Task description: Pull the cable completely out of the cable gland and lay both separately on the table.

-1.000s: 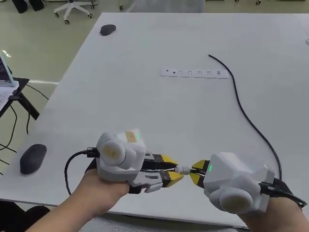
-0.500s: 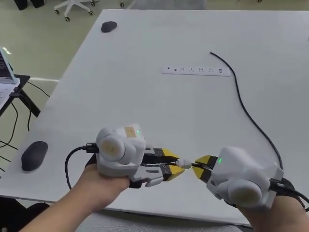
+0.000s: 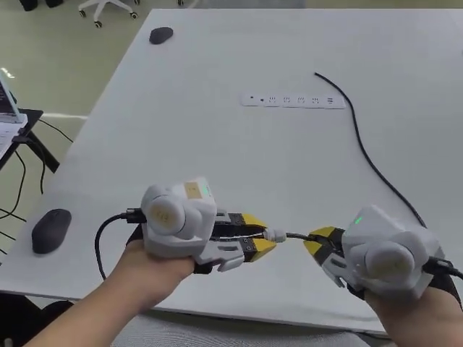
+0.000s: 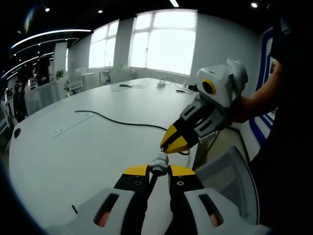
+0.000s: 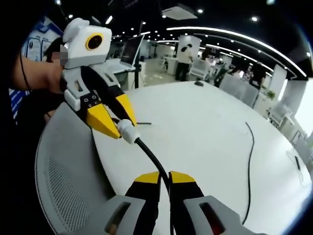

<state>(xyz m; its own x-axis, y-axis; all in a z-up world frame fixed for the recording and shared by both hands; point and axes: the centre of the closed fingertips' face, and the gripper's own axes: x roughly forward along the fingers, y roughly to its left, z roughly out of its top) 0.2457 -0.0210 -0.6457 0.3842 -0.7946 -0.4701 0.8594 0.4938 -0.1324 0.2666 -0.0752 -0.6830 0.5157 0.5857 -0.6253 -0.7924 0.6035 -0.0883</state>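
Over the table's near edge, my left gripper [image 3: 263, 238] is shut on the small white cable gland [image 3: 273, 235]. A short black cable [image 3: 298, 236] runs out of the gland to my right gripper [image 3: 319, 240], which is shut on it. A stretch of bare cable spans the gap between the two grippers. In the left gripper view the gland [image 4: 159, 162] sits pinched at my left gripper's [image 4: 157, 171] yellow tips, with the right gripper [image 4: 174, 143] just beyond. In the right gripper view the cable [image 5: 149, 154] leads from my right gripper [image 5: 164, 178] up to the gland [image 5: 125, 129] in the left gripper [image 5: 116, 125].
On the white table [image 3: 217, 159] lie a white power strip [image 3: 291, 100] and a long black cord [image 3: 369, 160] running toward the right edge. One dark mouse [image 3: 160, 35] sits at the far corner, another [image 3: 51, 230] by the left edge. A grey mesh chair [image 5: 68, 191] is below.
My right gripper has moved right, away from the left one, and more black cable now shows between the gland and its tips. The left gripper has held its place.
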